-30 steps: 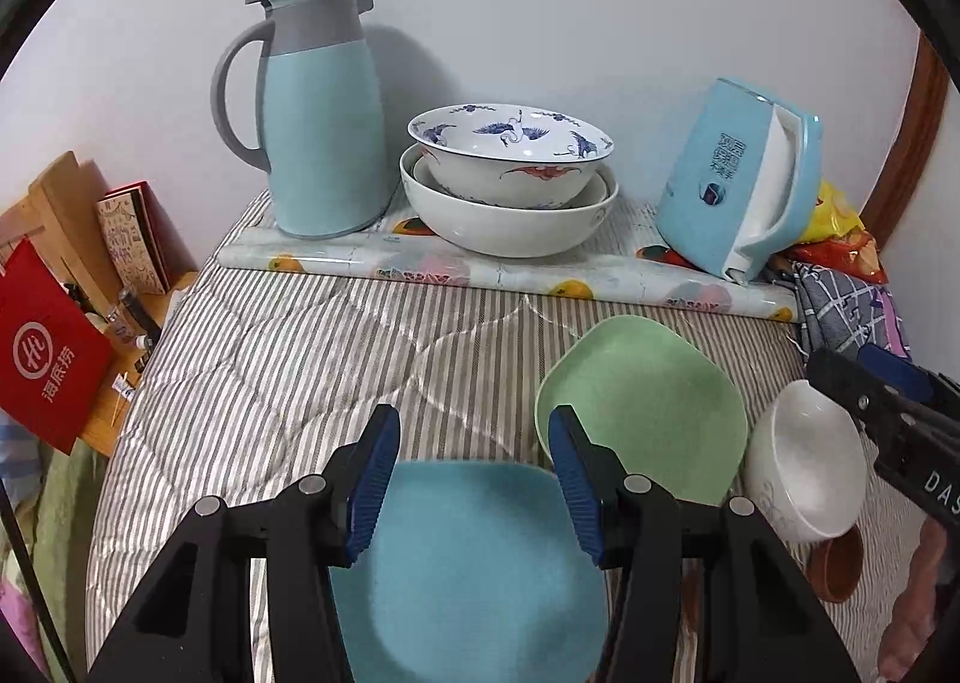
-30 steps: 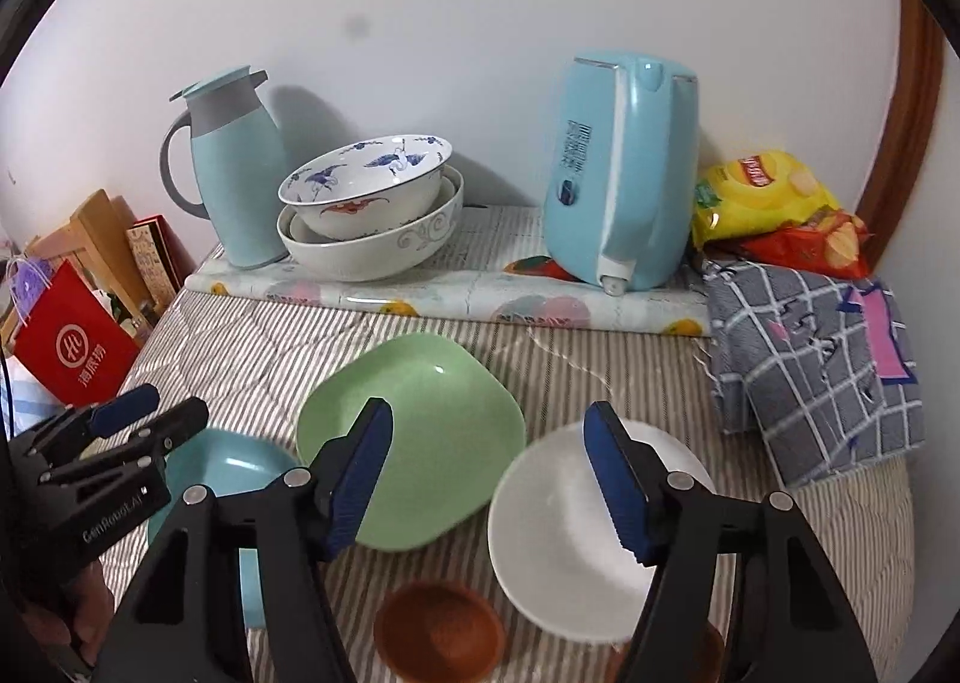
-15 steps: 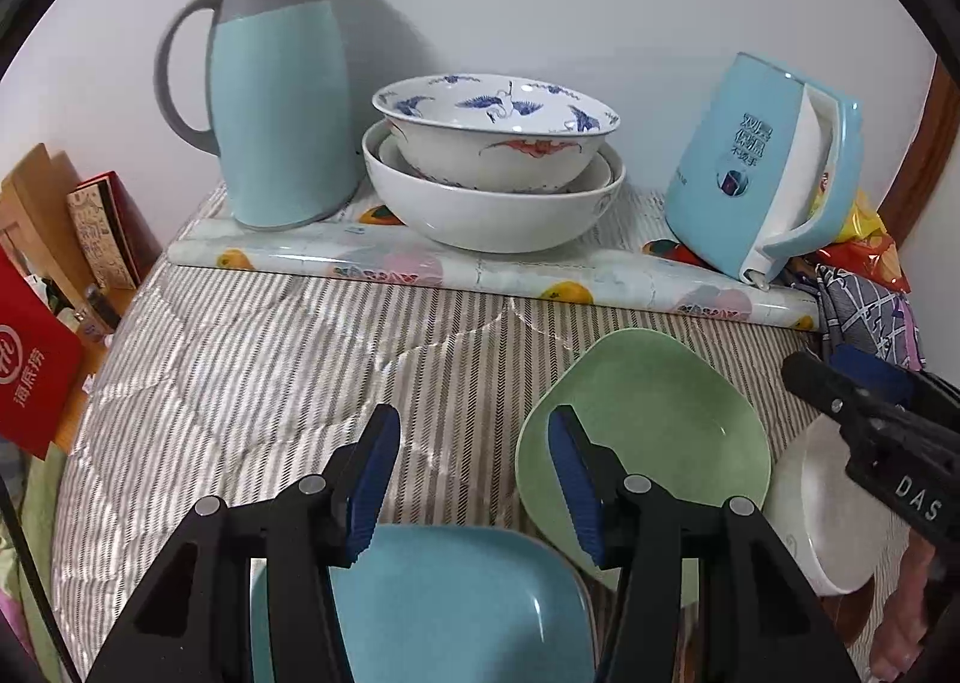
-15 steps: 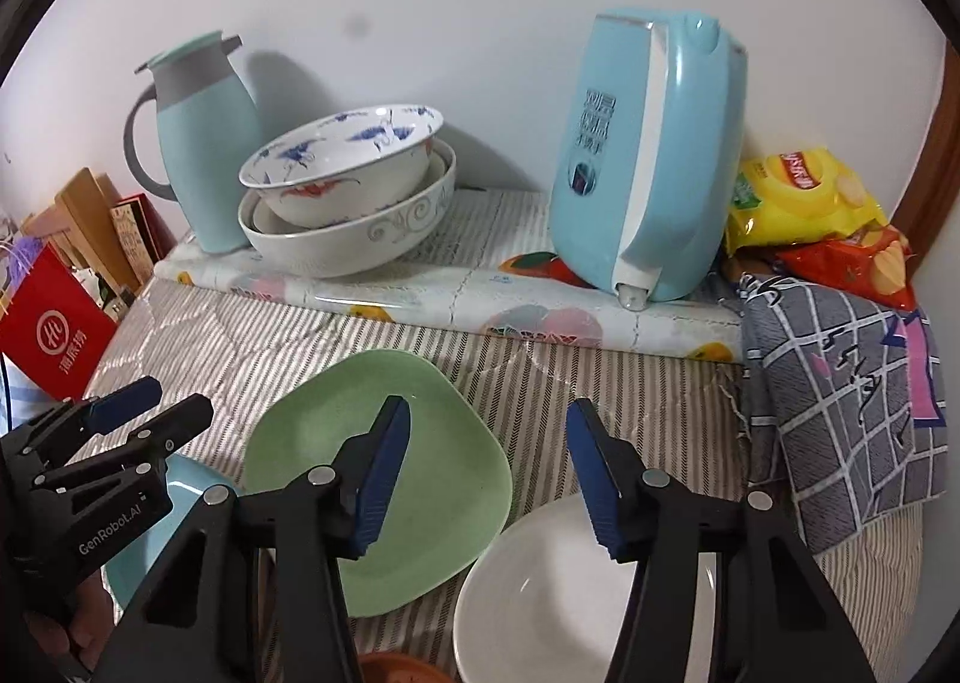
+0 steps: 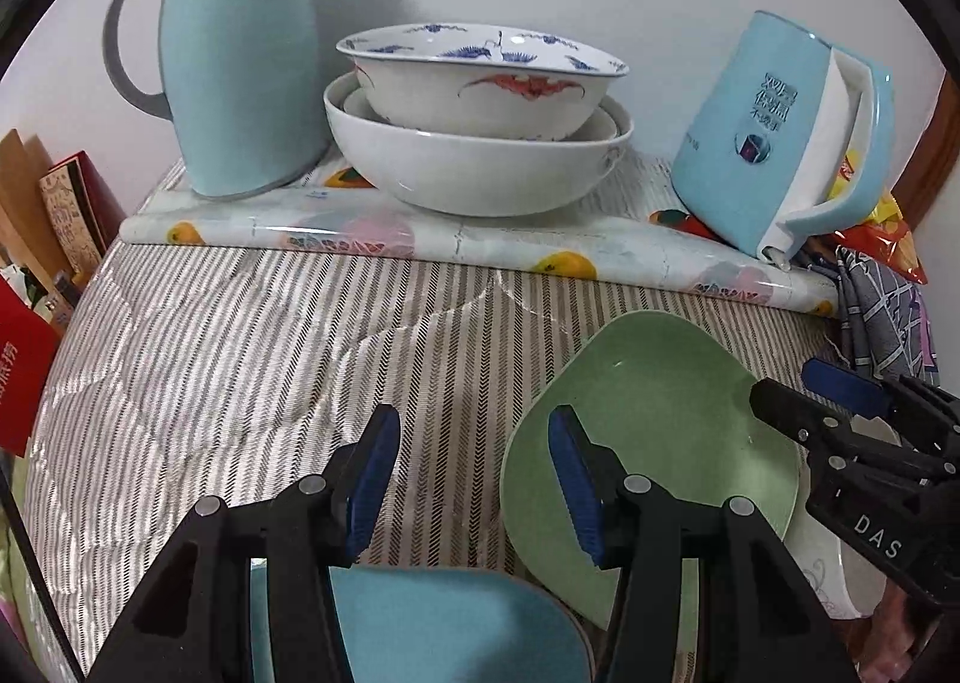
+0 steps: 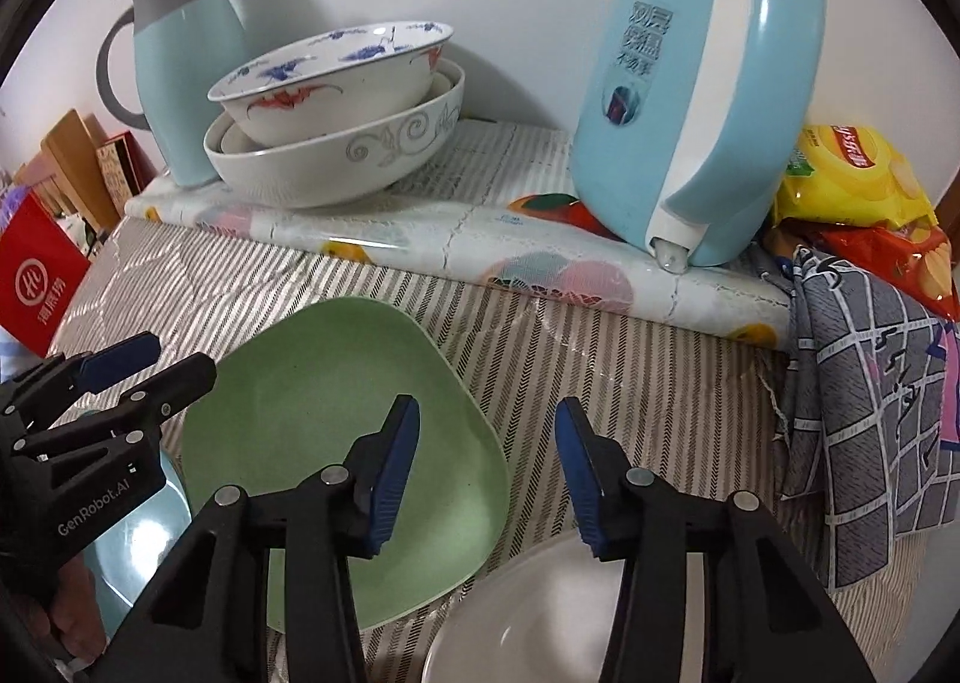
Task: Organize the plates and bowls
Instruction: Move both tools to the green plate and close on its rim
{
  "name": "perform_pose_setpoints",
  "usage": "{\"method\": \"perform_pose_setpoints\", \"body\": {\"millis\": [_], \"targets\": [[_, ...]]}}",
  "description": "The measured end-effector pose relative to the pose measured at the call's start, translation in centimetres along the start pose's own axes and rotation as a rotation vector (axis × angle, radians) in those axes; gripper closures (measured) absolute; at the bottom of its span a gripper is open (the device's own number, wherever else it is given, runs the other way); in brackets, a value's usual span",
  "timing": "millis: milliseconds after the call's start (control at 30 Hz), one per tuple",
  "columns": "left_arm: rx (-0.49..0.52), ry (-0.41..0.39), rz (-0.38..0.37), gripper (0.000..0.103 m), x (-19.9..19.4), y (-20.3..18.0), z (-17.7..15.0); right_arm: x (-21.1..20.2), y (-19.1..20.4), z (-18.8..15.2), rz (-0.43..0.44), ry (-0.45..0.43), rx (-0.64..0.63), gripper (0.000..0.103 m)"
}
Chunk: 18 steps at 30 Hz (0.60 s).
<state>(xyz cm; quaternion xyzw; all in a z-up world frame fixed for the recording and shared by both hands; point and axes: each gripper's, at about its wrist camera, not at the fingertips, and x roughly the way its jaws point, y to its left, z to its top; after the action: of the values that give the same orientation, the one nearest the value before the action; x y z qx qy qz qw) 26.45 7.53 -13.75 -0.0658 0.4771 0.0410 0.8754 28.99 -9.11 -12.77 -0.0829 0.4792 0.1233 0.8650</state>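
Observation:
A green plate (image 5: 654,431) (image 6: 336,419) lies on the striped cloth. A blue plate (image 5: 438,623) (image 6: 138,545) lies at the near left. A white bowl (image 6: 540,617) (image 5: 852,581) sits at the near right. Two nested bowls (image 5: 480,125) (image 6: 336,113), the top one blue-patterned, stand at the back. My left gripper (image 5: 474,467) is open and empty above the cloth, just past the blue plate. My right gripper (image 6: 486,455) is open and empty over the green plate's right edge and the white bowl.
A teal thermos jug (image 5: 234,53) (image 6: 180,59) stands at the back left, a tilted blue kettle (image 5: 786,131) (image 6: 702,89) at the back right. Snack bags (image 6: 852,185) and a checked cloth (image 6: 870,413) lie at the right. A red bag (image 6: 36,275) is off the left edge.
Both grippers moved forward and lower towards the back of the table. The blue plate and white bowl slid down in view. Both stay open and empty.

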Motion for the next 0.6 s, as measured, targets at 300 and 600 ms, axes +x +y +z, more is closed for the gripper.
{"method": "perform_pose_setpoints", "body": {"millis": [300,600], "targets": [[-0.013,0.025,-0.013,0.059,1.6,0.3,0.1,1.7,0.2,0.5,0.001,0.042,-0.015,0.063],[-0.004,0.044,-0.063,0.089,2.4,-0.4,-0.3,2.8,0.1,0.4,0.028,0.083,0.005,0.089]]}}
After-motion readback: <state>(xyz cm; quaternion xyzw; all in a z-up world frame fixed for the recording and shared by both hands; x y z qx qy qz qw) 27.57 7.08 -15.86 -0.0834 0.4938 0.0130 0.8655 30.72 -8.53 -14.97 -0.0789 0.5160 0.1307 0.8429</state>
